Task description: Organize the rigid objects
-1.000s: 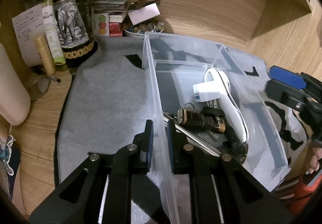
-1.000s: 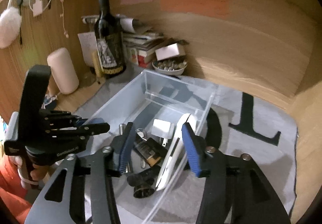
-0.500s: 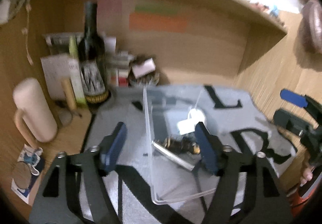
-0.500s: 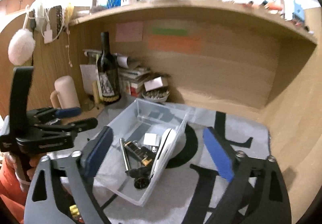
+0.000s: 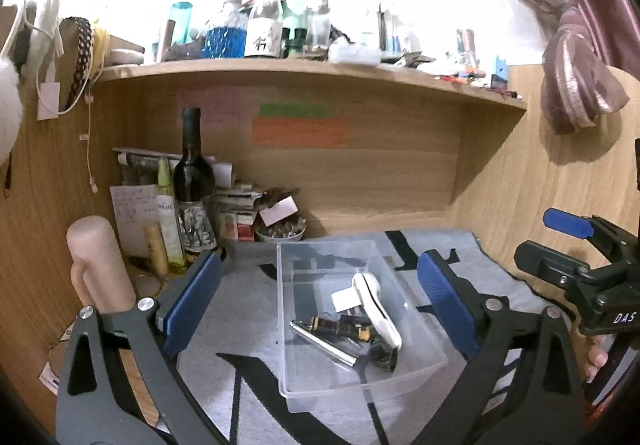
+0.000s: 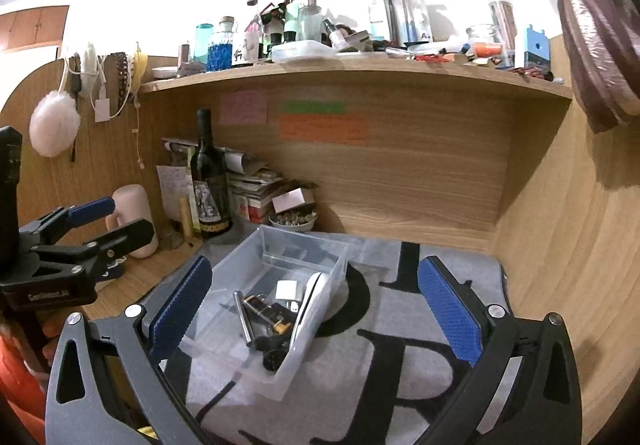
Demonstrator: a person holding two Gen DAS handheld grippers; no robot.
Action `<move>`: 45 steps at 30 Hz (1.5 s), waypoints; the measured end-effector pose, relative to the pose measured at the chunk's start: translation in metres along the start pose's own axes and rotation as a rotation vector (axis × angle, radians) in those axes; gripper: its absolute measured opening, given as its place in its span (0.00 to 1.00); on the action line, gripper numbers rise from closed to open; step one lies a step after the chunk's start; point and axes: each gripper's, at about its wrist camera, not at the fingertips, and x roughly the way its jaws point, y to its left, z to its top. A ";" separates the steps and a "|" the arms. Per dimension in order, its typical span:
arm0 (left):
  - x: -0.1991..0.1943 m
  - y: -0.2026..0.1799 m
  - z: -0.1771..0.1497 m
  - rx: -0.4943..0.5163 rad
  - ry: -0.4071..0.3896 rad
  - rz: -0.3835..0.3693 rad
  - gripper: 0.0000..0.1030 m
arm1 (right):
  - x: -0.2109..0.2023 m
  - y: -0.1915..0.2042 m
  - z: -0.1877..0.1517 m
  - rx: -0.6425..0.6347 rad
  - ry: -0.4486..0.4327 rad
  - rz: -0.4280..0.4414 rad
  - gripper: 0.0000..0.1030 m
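1. The left gripper (image 5: 318, 299) hangs above the grey mat (image 5: 240, 309), its blue-padded jaws spreading wide and still opening, with nothing pinched; the clear plastic box (image 5: 416, 367) lies below, seen through the gap between them.
2. The right gripper (image 6: 314, 309) is also over the mat, its jaws spread far apart and still opening. Nothing is gripped in them; the box (image 6: 240, 263) shows below and between the pads.
3. The box sits on the mat, which carries large black letters, inside a wooden desk alcove (image 6: 420, 181).
4. Inside the box, gathered toward its near end, lie a white handled tool (image 5: 378, 309), a white plug (image 5: 346, 299), a metal rod (image 5: 324, 343), a dark brown and gold piece (image 5: 340, 325) and a black round part (image 5: 382, 357). They touch or overlap one another.
5. The far end of the box is bare.
6. Beyond the box, against the back corner, stand a dark wine bottle (image 5: 192, 181), a slim pale-green bottle (image 5: 166, 213), a stack of books and papers (image 5: 236, 205) and a small bowl (image 5: 280, 233).
7. A pale pink cylinder (image 5: 98, 265) stands at the left, off the mat.
8. Pink, green and orange notes (image 6: 322, 127) are stuck on the back wall.
9. A shelf (image 6: 360, 65) above is crowded with bottles and jars.
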 end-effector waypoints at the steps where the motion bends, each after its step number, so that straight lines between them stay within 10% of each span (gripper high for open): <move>1: -0.003 -0.001 0.000 0.001 -0.006 -0.005 0.97 | -0.002 0.000 0.000 0.000 -0.005 0.000 1.00; 45: -0.004 -0.012 0.003 0.057 -0.065 -0.028 0.99 | -0.017 -0.002 0.005 -0.004 -0.056 -0.022 1.00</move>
